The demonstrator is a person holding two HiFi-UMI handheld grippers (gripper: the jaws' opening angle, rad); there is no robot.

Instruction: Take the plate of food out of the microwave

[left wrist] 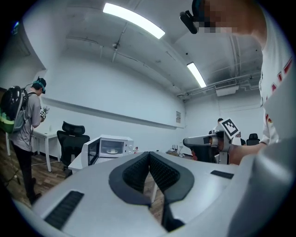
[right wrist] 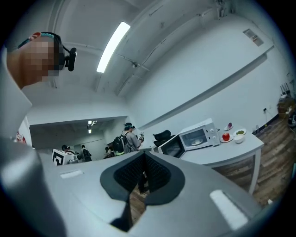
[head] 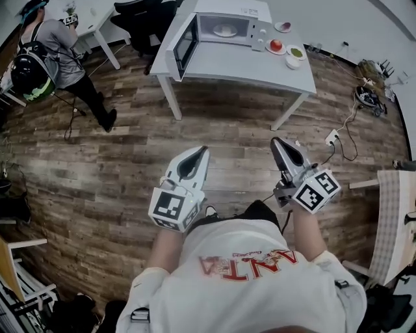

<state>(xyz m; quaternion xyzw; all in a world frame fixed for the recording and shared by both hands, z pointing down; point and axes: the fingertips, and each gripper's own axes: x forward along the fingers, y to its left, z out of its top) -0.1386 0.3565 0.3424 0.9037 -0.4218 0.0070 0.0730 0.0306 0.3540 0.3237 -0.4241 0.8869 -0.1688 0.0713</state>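
A white microwave stands on a white table far ahead, its door swung open to the left. Inside it, behind the window, sits the plate of food. Both grippers hover over the wood floor close to my body, well short of the table. My left gripper is shut and empty, and so is my right gripper. The left gripper view shows the microwave beyond its closed tips. In the right gripper view the microwave lies to the right of its tips.
Right of the microwave stand a plate with a red fruit, a bowl of green food and a small pink dish. A person with a backpack stands far left. A black office chair is behind the table; cables and a power strip lie right.
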